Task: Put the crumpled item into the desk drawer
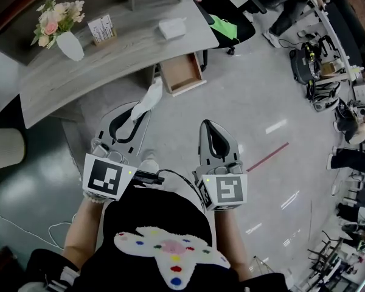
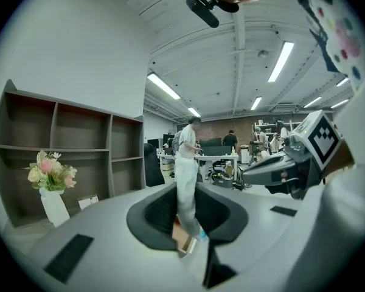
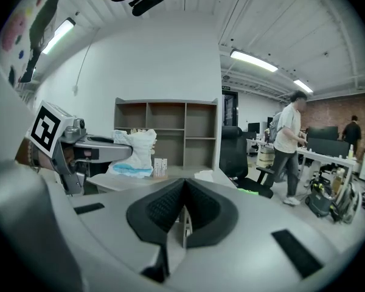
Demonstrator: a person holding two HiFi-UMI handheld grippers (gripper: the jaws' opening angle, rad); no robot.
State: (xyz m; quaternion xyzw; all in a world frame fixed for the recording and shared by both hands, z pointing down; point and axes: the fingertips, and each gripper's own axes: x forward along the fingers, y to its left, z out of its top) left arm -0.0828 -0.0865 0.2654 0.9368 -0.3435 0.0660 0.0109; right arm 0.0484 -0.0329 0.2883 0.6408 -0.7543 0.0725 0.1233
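Note:
The crumpled item (image 1: 149, 97) is a white wad with a blue edge, and my left gripper (image 1: 143, 111) is shut on it. It sticks out ahead of the jaws, above the floor just short of the desk. In the left gripper view the crumpled item (image 2: 185, 184) stands pinched between the dark pads. The wooden desk drawer (image 1: 181, 73) hangs open under the grey desk (image 1: 109, 56), ahead and slightly right of the item. My right gripper (image 1: 209, 125) is shut on nothing, level with the left one. In the right gripper view its jaws (image 3: 184, 207) meet, and the item (image 3: 134, 152) shows at the left.
On the desk stand a white vase of flowers (image 1: 59, 28), a small card holder (image 1: 102, 29) and a white box (image 1: 172, 27). A black office chair (image 1: 228, 16) is right of the desk. A person (image 3: 287, 145) walks further off. Equipment lines the room's right side (image 1: 319, 72).

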